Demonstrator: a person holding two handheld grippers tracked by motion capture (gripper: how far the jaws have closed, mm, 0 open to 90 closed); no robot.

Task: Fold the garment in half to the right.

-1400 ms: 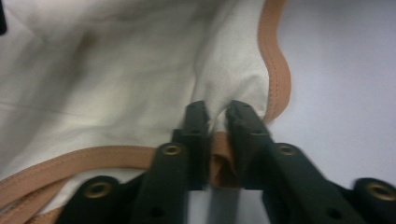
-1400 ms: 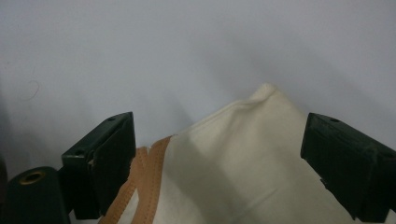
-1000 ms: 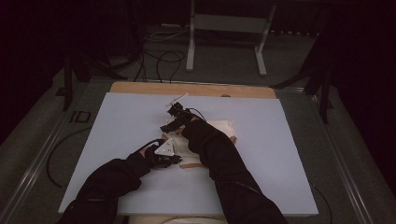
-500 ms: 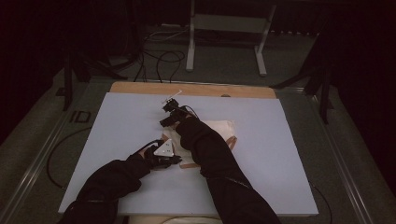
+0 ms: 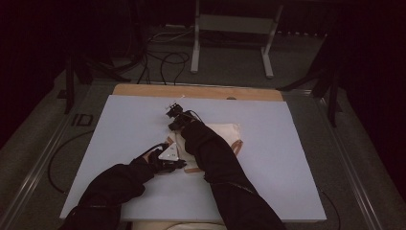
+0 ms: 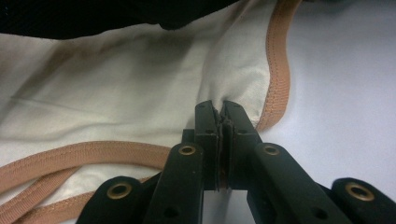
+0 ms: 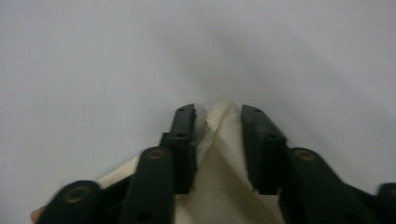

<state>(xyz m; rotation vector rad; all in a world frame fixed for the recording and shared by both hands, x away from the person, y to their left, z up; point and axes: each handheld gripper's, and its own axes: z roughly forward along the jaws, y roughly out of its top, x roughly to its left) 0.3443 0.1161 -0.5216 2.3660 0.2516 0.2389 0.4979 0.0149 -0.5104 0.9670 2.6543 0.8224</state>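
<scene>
Cream cloth (image 5: 225, 136) with tan-bound edges lies mid-worktop (image 5: 119, 124), well clear of all four worktop edges; the left gripper (image 6: 222, 114) is clamped tight on a fold beside the binding, while the right gripper (image 7: 217, 116), jaws just closing, brackets a raised fold.

Left gripper (image 6: 222, 122) is pinching a fold of the cream cloth (image 6: 116, 102), jaws closed tight. The cloth's tan-trimmed edge (image 6: 279, 70) is lying on the white table (image 6: 345, 93); a dark sleeve (image 6: 93, 16) is crossing above.
</scene>
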